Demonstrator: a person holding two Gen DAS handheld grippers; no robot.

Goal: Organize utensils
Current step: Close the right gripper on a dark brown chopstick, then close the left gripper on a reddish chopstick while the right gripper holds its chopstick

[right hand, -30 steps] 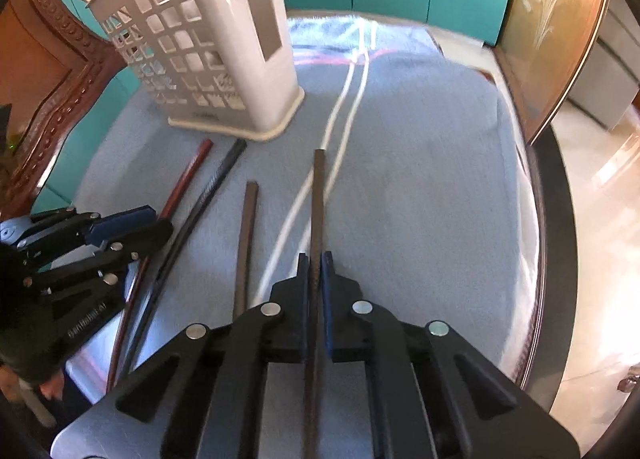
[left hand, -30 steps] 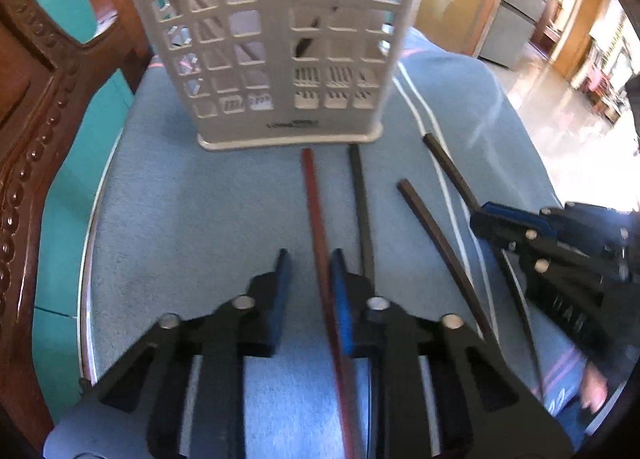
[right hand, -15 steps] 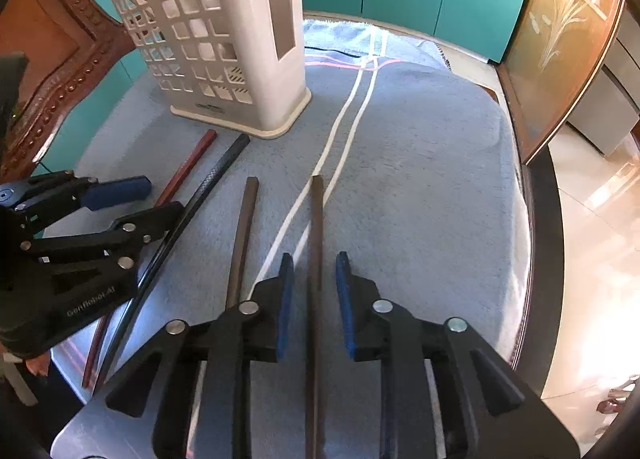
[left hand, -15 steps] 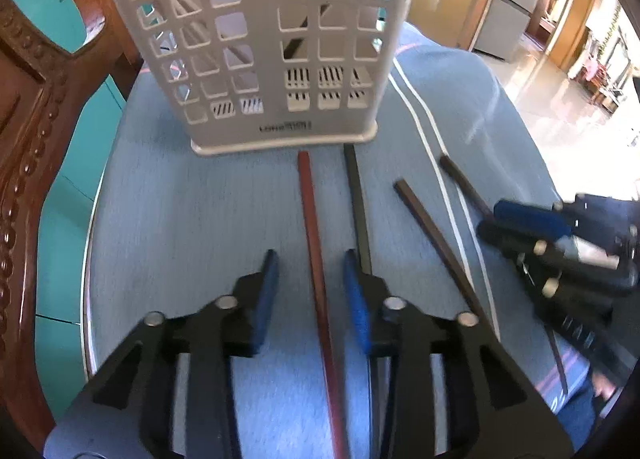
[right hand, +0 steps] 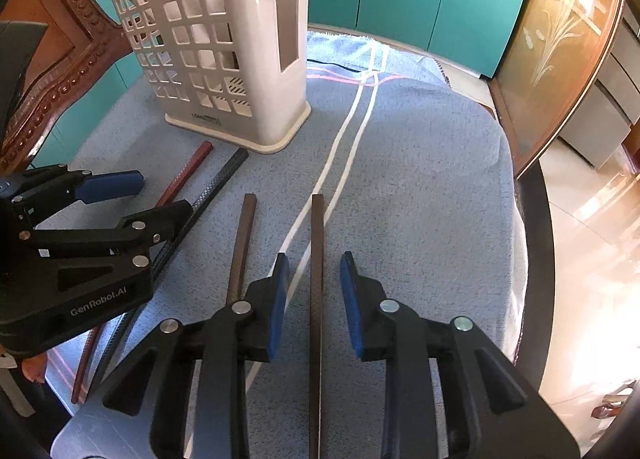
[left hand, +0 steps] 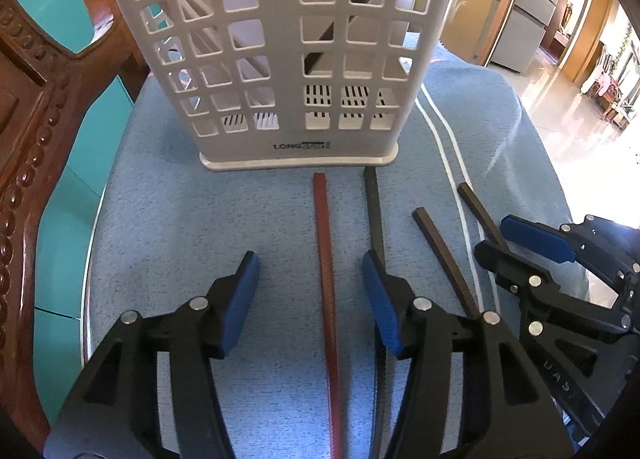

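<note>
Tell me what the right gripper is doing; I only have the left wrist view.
Observer: The right gripper is open, with a brown stick lying centred between its fingers and touching neither.
Operator: Describe the basket's right side.
Observer: The basket has a tall keyhole-shaped cutout in that wall.

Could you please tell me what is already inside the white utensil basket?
Through the utensil basket's grid, one dark chopstick leans diagonally in the right compartment, with thinner sticks on the left. The plastic lattice hides their exact number.
</note>
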